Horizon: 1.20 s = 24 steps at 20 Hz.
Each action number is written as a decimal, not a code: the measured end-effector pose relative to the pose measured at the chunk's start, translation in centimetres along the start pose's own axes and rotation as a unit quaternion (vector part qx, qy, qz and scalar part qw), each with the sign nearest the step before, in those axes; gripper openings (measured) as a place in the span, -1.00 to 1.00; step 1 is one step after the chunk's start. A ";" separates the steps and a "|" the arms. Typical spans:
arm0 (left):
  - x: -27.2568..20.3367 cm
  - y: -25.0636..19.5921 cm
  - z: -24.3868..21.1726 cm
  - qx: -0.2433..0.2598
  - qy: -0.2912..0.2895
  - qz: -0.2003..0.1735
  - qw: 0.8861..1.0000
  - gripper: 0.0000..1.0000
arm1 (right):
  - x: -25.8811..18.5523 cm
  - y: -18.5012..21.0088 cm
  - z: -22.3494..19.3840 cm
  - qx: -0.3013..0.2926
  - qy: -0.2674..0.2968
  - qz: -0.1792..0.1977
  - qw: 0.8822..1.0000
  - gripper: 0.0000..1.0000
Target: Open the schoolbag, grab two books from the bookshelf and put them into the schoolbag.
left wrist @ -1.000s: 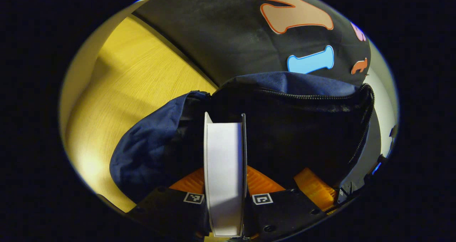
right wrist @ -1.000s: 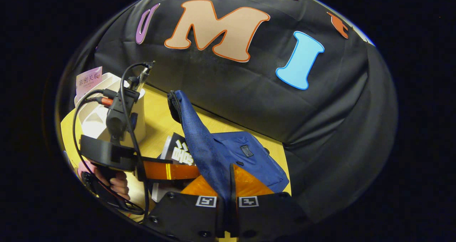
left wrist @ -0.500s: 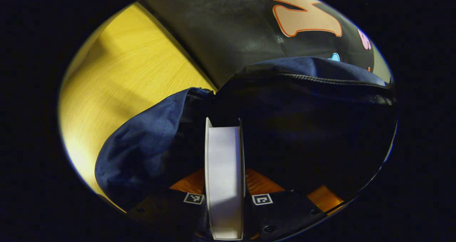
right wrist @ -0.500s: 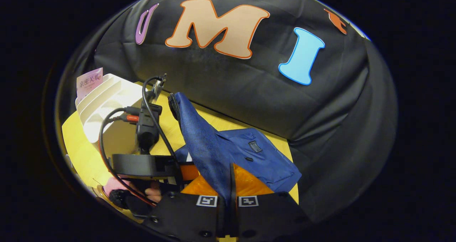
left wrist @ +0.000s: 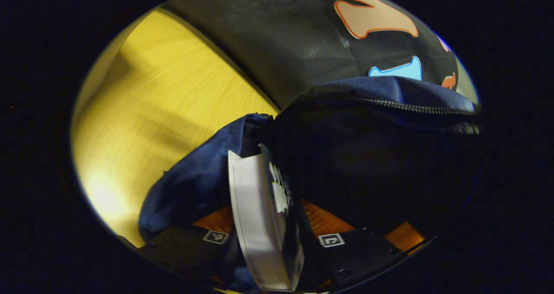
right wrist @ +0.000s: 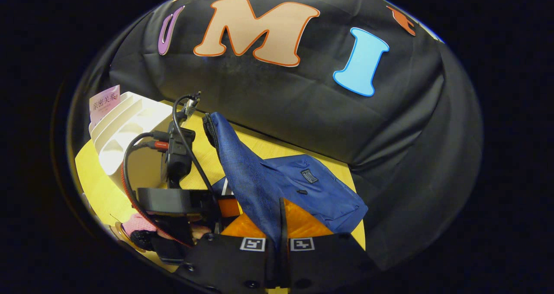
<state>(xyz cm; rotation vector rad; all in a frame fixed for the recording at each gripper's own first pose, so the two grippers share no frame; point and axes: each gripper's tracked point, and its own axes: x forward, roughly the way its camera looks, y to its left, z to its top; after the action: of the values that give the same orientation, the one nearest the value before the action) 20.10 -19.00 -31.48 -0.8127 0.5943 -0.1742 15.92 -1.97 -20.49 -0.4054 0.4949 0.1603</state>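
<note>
Navy schoolbag (right wrist: 277, 185) flap pinched by right gripper (right wrist: 281, 224), book (left wrist: 259, 224) tilted, perhaps loose, left gripper (left wrist: 277, 246)

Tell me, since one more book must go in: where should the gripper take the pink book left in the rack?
Probably by the pink book's top edge, coming from above. It stands upright in the white rack's slot, so only that upper part sticks out free to pinch.
</note>
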 end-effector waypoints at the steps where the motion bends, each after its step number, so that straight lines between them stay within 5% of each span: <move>1: -0.4 -0.2 0.2 0.006 -0.003 0.003 1.000 0.42 | 0.0 0.0 0.0 -0.001 0.001 0.000 1.000 -0.86; 4: -3.2 0.1 1.1 0.033 -0.023 0.026 0.999 0.89 | 0.0 -0.1 0.0 -0.003 0.003 0.000 1.000 -0.86; 12: -14.1 -3.3 3.7 0.180 -0.056 0.062 0.980 0.91 | -0.2 -0.1 -0.2 -0.014 0.006 -0.002 1.000 -0.86; 24: -32.1 -5.3 17.5 0.226 -0.151 0.145 0.951 0.89 | -0.7 0.1 -0.5 -0.026 0.012 -0.016 0.999 -0.89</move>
<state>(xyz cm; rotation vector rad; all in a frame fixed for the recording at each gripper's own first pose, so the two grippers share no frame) 3.80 0.21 -4.44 -0.2902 0.3566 0.0835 15.05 -2.11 -20.58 -0.4670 0.5075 0.1387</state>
